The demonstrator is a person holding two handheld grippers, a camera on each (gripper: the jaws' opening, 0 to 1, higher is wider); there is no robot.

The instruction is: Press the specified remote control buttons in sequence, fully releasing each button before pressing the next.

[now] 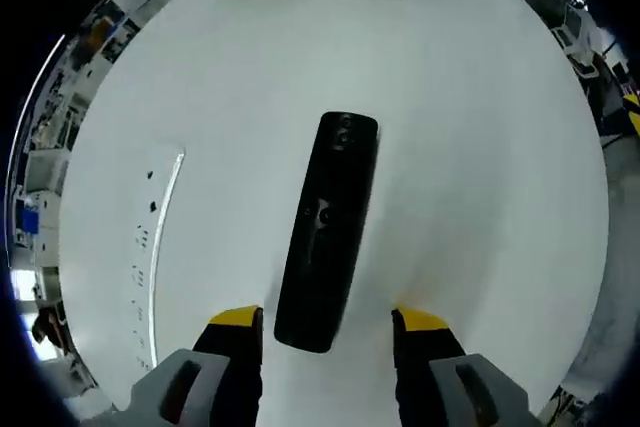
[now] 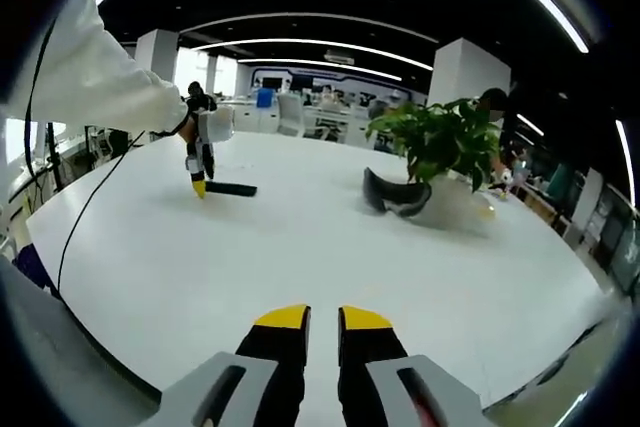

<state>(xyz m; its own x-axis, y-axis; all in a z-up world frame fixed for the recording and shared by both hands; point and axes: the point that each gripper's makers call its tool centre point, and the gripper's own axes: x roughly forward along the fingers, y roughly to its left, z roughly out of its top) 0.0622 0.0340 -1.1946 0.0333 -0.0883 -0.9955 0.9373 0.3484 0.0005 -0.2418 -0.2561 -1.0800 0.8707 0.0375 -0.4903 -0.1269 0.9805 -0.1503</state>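
A long black remote control lies flat on the white round table, its button face up. My left gripper hangs over its near end, open, with one yellow-tipped finger on each side of the remote and neither touching it. In the right gripper view the same remote is small at the far left of the table, and the left gripper points down at it from a hand in a white sleeve. My right gripper is shut and empty, low over the table's near side, far from the remote.
A black headset-like object lies beside a potted green plant at the table's far right. A white power strip lies left of the remote. A thin black cable trails across the table's left edge. Office desks stand behind.
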